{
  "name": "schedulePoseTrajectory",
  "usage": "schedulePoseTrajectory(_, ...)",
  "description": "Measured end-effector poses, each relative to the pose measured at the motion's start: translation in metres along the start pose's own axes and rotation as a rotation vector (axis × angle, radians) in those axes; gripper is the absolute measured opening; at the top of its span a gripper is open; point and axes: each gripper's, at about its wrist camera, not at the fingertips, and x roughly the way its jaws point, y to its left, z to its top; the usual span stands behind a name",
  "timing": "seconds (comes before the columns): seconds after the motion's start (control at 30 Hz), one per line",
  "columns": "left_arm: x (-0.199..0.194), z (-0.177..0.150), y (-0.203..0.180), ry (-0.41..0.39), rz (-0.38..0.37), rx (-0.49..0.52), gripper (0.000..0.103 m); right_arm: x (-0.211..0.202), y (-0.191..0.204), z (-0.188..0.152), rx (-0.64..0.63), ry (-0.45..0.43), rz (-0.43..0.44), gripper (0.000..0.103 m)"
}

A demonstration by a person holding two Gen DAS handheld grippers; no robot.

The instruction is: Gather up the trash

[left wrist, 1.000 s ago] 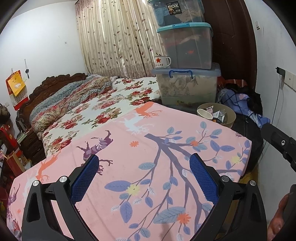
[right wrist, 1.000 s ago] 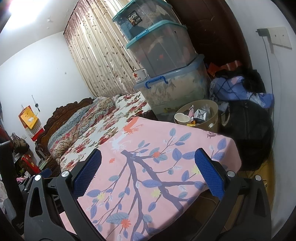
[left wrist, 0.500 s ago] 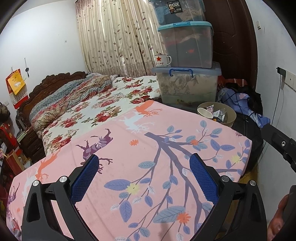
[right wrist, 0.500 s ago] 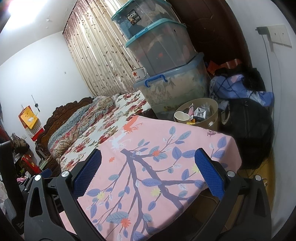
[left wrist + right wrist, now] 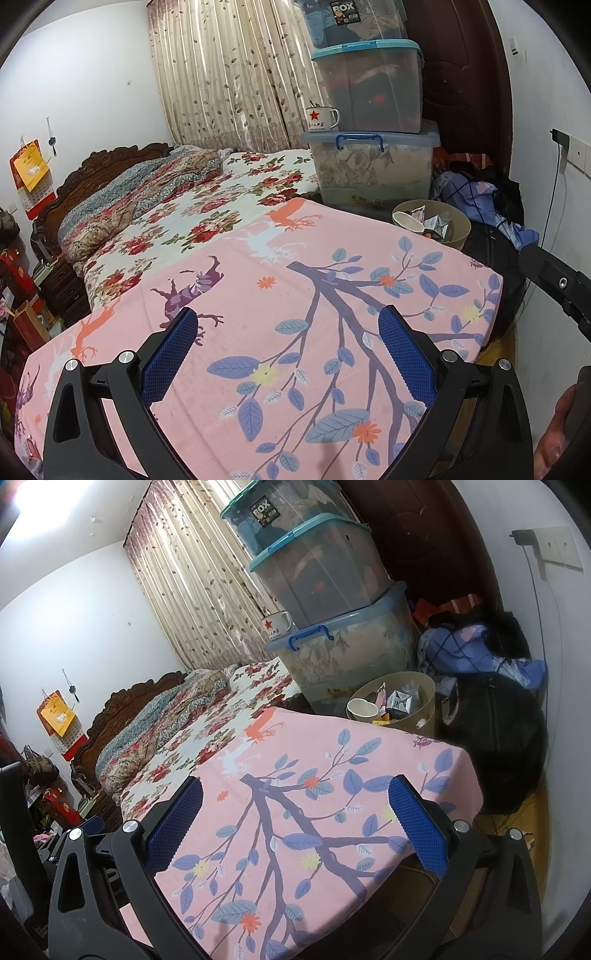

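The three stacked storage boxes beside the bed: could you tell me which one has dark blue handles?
The bottom box, the widest; its dark blue handle shows on the lid. The two above have teal lids.

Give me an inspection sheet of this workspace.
Surface: pink sheet with leaf print, nothing lying on it.
Job's things: beige bin past the bed's far corner holds a paper cup and wrappers.
Clutter: clothes pile, black bag.
Grippers: left hand-held gripper and right hand-held gripper both open, empty.
Cables: black cord hanging from wall socket.
Surroundings: stacked storage boxes, enamel mug, curtains.
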Motion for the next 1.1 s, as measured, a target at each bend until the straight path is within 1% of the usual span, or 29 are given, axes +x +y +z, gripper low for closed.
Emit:
schedulePoseTrajectory(0.3, 0.001, -0.003, -0.002, 0.003, -0.003, 0.001, 0.094, 0.0, 0.0, 0.001, 0.002, 0.003, -0.001, 0.1)
schedulePoseTrajectory(0.47, 0.003, -0.006, -0.002, 0.007, -0.005, 0.006, 0.094, -0.004, 0.003, -0.01, 0.001, 0.01, 0.002, 0.1)
schedulePoseTrajectory(0.7, 0.008, -0.009, 0.0, 0.016, -0.013, 0.019, 0.094, -0.003, 0.003, -0.009, 0.001, 0.011, -0.001, 0.1)
schedulePoseTrajectory(0.9, 0.009, -0.01, 0.001, 0.026, -0.025, 0.025, 0.094, -0.01, 0.008, -0.026, 0.006, 0.022, -0.004, 0.1)
schedulePoseTrajectory(0.93, 0.009, -0.009, 0.002, 0.027, -0.027, 0.026, 0.094, -0.007, 0.006, -0.021, 0.006, 0.022, -0.004, 0.1)
schedulePoseTrajectory(1.1, 0.01, -0.009, 0.004, 0.03, -0.028, 0.026, 0.094, -0.013, 0.011, -0.029, 0.008, 0.028, -0.005, 0.1)
